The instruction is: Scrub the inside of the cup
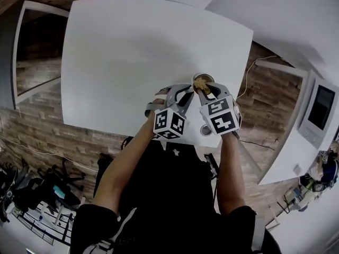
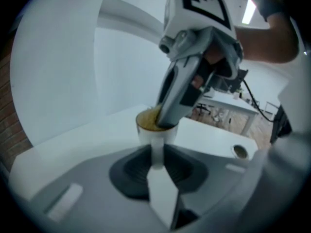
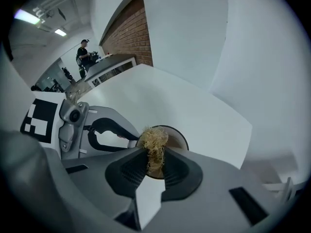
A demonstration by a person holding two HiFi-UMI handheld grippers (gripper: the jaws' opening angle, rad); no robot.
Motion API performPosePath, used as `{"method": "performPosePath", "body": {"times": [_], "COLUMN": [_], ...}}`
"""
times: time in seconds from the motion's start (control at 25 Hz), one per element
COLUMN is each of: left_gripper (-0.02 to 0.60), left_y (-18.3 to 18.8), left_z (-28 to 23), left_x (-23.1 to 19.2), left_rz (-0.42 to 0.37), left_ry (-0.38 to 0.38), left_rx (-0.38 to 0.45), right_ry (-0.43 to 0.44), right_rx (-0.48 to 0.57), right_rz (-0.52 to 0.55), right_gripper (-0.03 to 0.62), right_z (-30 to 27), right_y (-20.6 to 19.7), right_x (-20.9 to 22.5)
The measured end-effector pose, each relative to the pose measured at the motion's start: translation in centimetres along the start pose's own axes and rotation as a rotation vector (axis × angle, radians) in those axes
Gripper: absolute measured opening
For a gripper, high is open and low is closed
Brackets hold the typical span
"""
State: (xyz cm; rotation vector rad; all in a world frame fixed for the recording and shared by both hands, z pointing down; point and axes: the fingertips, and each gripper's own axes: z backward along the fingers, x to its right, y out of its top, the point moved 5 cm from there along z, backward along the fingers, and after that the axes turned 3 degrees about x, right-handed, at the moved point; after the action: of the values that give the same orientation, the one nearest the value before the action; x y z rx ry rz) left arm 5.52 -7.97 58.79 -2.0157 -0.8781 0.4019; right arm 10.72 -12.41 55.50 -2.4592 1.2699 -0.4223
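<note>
Left gripper [image 2: 156, 155] reaches in from 8 o'clock of the cup [image 2: 147, 134], jaws pressed onto a narrow white part of it, handle or wall, cannot tell which. Cup stands upright on the white tabletop [image 1: 137, 52], toward its 5 o'clock corner, close to the near edge. At the cup mouth is a straw-coloured fibre scrubber [image 3: 154, 141], pinched mid-tuft between the pads of the right gripper [image 3: 155, 163], which comes from 5 o'clock and points down into the cup. Handling, as a judgement: cup looks stiff, smooth and light, so sideways scrubbing could slide or tip it; best held firmly low on the wall or by the handle. It may chip if knocked. Scrubber looks soft and springy, fibres loose; pinch it well in from the ends. Count: one cup, one scrubber, two grippers, one tabletop.
</note>
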Motion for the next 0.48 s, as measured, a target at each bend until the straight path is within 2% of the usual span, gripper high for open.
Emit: {"method": "performPosePath", "body": {"times": [0.2,0.48], "left_gripper": [0.075,0.080], "left_y": [0.0,0.2], "left_z": [0.2,0.1], "left_x": [-0.2,0.0], "left_rz": [-0.036,-0.092], "left_ry": [0.000,0.013], "left_rx": [-0.001,-0.019], "right_ry": [0.026,-0.086], "right_rx": [-0.100,-0.239], "right_rz": [-0.021,0.132], "right_gripper": [0.055,0.054], "right_z": [-1.2,-2.8], "right_y": [0.8,1.4], "right_x": [0.6,0.3]}}
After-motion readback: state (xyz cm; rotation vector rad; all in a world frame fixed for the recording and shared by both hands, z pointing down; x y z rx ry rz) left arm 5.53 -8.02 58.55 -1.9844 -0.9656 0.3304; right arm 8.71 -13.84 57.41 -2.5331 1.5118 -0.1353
